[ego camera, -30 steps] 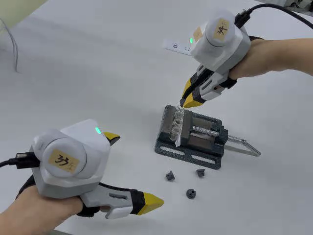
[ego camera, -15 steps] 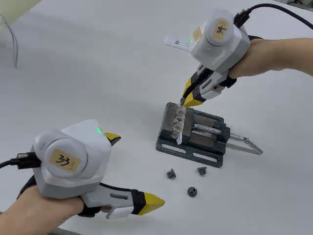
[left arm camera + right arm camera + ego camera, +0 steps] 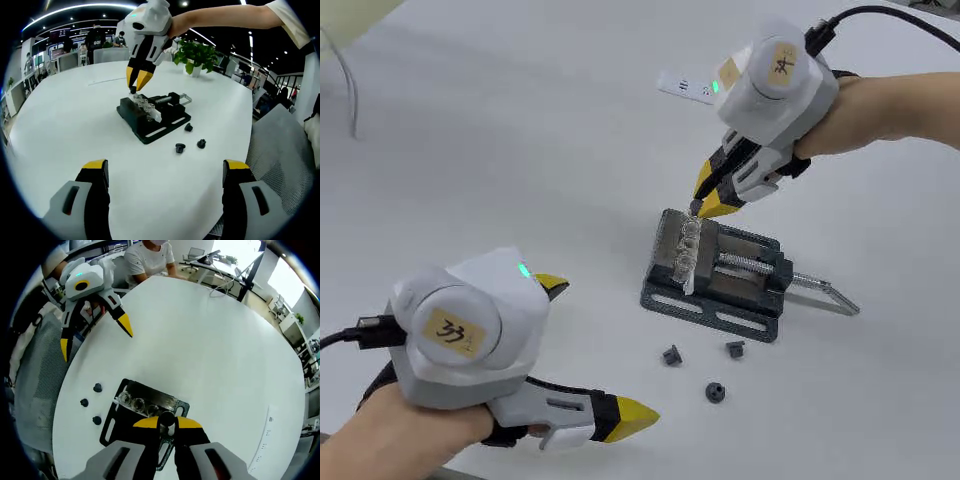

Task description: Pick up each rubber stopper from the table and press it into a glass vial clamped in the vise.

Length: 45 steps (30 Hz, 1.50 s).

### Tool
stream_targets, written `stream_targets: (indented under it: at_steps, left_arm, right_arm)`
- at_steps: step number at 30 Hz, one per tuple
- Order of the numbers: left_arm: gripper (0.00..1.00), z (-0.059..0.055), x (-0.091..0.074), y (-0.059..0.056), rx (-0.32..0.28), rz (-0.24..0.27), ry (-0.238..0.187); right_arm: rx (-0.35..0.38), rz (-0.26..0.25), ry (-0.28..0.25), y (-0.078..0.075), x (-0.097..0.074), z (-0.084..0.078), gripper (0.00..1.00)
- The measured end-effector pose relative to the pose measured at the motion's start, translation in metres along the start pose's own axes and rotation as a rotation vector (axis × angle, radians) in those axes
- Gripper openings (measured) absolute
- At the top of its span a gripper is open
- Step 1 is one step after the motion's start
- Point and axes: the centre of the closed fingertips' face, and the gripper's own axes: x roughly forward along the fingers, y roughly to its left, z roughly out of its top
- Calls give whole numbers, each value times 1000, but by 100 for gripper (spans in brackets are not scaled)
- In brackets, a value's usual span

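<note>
Dark grey rubber, a small round stopper (image 3: 166,419) is sitting pinched between the yellow tips of the right gripper (image 3: 706,208), whose jaws are standing almost together, clenched on it. The gripper is hovering at the far end of the row of clear glass vials (image 3: 685,250), which are clamped upright in the black metal bench vise (image 3: 705,308) on the white round table (image 3: 500,150). Whether the stopper is touching a vial mouth cannot be told. To seat it well, the stopper is probably best held square over the mouth and pressed straight down along the vial's axis, since a sideways push could tip the glass. Three loose dark stoppers (image 3: 715,392) are lying just in front of the vise. The left gripper (image 3: 165,165) is hovering near the table edge, jaws spread wide and holding nothing.
</note>
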Motion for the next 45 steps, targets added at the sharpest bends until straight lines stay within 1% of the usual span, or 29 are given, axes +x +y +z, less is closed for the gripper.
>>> stream_targets:
  at_steps: [1, 3, 6, 8, 9, 10, 11, 12, 13, 16, 18, 21, 22, 23, 24, 26, 28, 29, 30, 31, 32, 34, 36, 38, 40, 41, 42, 43, 45]
  left_arm:
    - [94, -1, 0, 0, 0, 0, 2]
    - [94, -1, 0, 0, 1, -1, 4]
    - [94, -1, 1, -1, 3, -4, 6]
    - [94, 0, 2, -2, 3, -5, 4]
    - [94, 0, 2, -2, 1, -6, 3]
    - [94, 0, 3, -2, 1, -7, 3]
    - [94, 0, 3, -2, 3, -8, 4]
    - [94, 0, 3, -3, 5, -9, 7]
    - [94, -1, 3, -3, 6, -11, 8]
    - [94, -2, 3, -4, 6, -13, 12]
    - [94, -2, 4, -4, 6, -14, 11]
    - [93, -2, 4, -4, 5, -14, 9]
    - [93, -2, 4, -4, 4, -14, 9]
    - [93, -2, 4, -4, 3, -14, 9]
    - [93, -2, 4, -4, 3, -14, 9]
    - [93, -3, 5, -4, 2, -15, 10]
    - [93, -4, 5, -4, 1, -16, 11]
    - [93, -4, 5, -4, 1, -16, 10]
    - [93, -4, 5, -4, 1, -17, 10]
    - [93, -4, 5, -5, 0, -18, 11]
    - [93, -4, 6, -5, 1, -19, 11]
    - [93, -4, 6, -5, 1, -20, 11]
    - [93, -3, 6, -5, 0, -21, 9]
    - [93, -3, 6, -5, 0, -20, 9]
    - [93, -4, 7, -5, -2, -20, 9]
    - [93, -4, 6, -5, -2, -20, 9]
    - [93, -5, 6, -5, -3, -20, 10]
    - [93, -5, 6, -5, -4, -19, 11]
    - [93, -6, 6, -5, -8, -17, 13]
  right_arm:
    - [77, 2, -8, 1, 1, 0, 5]
    - [52, 0, -9, 0, 1, 0, 5]
    - [81, -16, -24, 0, 1, -1, 4]
    - [135, -32, -57, 2, 0, -1, 4]
    - [186, -37, -79, 1, 0, -2, 4]
    - [202, -43, -92, 0, 0, -2, 4]
    - [231, -51, -99, 3, 0, -2, 4]
    - [219, -53, -93, 3, 0, -2, 4]
    - [223, -59, -91, 2, 0, -2, 4]
    - [252, -72, -77, 2, 1, -2, 4]
    - [321, -70, -70, 1, 1, -2, 4]
    - [341, -68, -42, 1, 1, -1, 4]
    - [364, -66, -22, 1, 1, -1, 4]
    - [357, -64, -9, -1, 2, 0, 4]
    - [358, -61, 15, -1, 2, 0, 4]
    - [349, -62, 52, 1, 3, 0, 5]
    - [372, -65, 80, 6, 2, 1, 5]
    - [375, -62, 88, 0, 3, 0, 5]
    - [379, -61, 92, -2, 3, 0, 5]
    - [401, -58, 96, -3, 3, -1, 5]
    - [400, -56, 95, -5, 3, -2, 5]
    - [409, -54, 93, -1, 3, -2, 5]
    - [388, -53, 87, -2, 3, -2, 5]
    - [389, -55, 85, -1, 2, -2, 5]
    - [362, -51, 84, -3, 3, -2, 6]
    - [365, -52, 85, -2, 2, -2, 6]
    - [353, -49, 87, 0, 2, -2, 6]
    - [324, -48, 89, -2, 2, -2, 6]
    - [326, -48, 93, -3, 2, -2, 7]
